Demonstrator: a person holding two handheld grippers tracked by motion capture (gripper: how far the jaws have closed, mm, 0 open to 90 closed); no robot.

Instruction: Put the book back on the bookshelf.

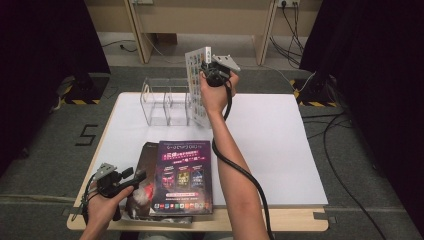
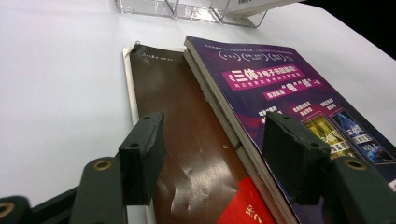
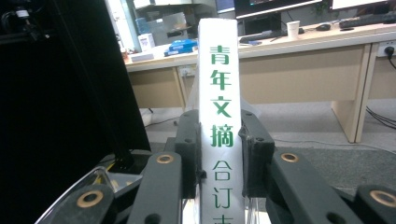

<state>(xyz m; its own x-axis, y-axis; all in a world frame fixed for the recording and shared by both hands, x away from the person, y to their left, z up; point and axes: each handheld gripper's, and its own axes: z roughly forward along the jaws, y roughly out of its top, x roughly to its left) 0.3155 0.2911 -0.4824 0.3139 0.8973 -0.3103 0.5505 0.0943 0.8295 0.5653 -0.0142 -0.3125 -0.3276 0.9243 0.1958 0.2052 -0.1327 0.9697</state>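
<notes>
White table [image 1: 280, 150], upright white-spined book [image 3: 219, 116]

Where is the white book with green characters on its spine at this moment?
In the high view, the white book stands upright at the table's far middle, clamped in the right gripper, its lower end at the right end of the clear acrylic rack.

I count two tools: the left tool [image 1: 134, 176] low at the near bench edge, the right tool [image 1: 209, 70] raised at the far side. Three books: one white volume [image 1: 198, 90] clamped upright in the right tool, one purple-covered book [image 1: 182, 175] flat on the bench [image 1: 280, 145], one brown-covered book [image 1: 145, 165] under it. One clear acrylic rack [image 1: 162, 102]; I make out three compartments.
</notes>
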